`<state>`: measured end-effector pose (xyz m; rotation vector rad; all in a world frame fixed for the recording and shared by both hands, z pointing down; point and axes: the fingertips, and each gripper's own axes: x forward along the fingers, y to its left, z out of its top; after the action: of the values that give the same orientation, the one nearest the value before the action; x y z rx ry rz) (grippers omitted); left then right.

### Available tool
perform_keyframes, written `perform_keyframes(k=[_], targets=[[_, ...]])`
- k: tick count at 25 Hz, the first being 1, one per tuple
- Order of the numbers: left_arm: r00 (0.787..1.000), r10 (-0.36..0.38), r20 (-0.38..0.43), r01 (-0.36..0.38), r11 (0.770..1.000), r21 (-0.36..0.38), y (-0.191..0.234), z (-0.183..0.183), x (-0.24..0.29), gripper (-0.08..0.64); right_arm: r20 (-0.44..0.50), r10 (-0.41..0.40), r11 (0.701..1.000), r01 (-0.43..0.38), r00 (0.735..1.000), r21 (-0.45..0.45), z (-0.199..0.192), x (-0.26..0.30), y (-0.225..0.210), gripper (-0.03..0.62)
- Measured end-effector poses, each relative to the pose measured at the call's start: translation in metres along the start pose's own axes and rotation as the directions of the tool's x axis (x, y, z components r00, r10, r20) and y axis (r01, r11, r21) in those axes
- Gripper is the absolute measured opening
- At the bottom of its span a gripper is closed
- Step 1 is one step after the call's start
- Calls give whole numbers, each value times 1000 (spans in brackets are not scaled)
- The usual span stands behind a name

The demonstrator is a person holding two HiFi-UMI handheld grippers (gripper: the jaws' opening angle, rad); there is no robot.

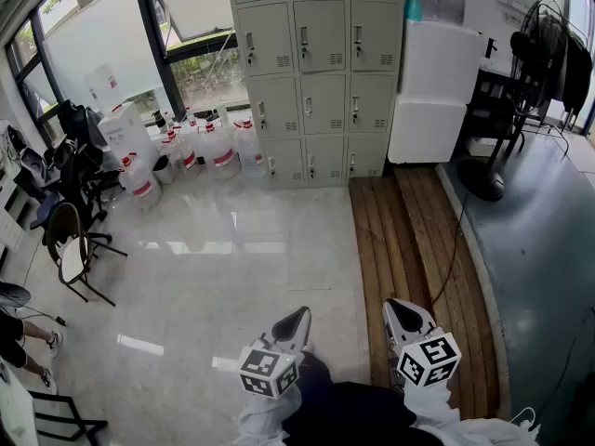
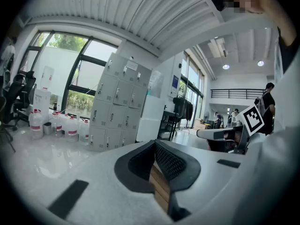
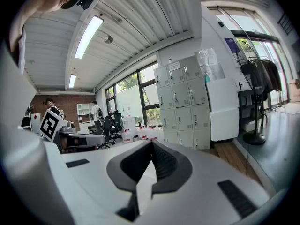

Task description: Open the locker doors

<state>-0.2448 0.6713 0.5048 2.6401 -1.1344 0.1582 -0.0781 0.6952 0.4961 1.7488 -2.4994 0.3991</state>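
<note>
The grey lockers stood well ahead across the floor, every visible door shut. The left gripper and right gripper, both closed and empty, pointed toward them, neither clearly nearer.

Closed lockers, water jugs, wooden decking

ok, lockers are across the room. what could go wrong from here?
A cable crosses the wooden strip toward the fan: trip risk approaching.
The left gripper and right gripper are both shut; they need opening before the door handles.
The white cabinet juts out beside the lockers' right column and may block door swing.
</note>
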Motion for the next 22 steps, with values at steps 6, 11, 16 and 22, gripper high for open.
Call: perform_keyframes(k=[6,11,16,22], targets=[[1000,11,-10,-11,1000,5,-7,-3,1,9,-1,-11,1000,11,1000,20,-3,-7,-8,0],[999,24,-24,-24,1000,5,-12,-8,-4,9,-21,-24,999,24,999,28,-11,-11,-10,0],[998,40,-46,-41,999,-7,-7,-15,-8,9,-47,-23,998,26,999,52,-20,-3,-8,0],[997,60,-53,-61,998,-24,2,-12,0,9,-67,-6,999,9,998,50,-18,13,-11,0]])
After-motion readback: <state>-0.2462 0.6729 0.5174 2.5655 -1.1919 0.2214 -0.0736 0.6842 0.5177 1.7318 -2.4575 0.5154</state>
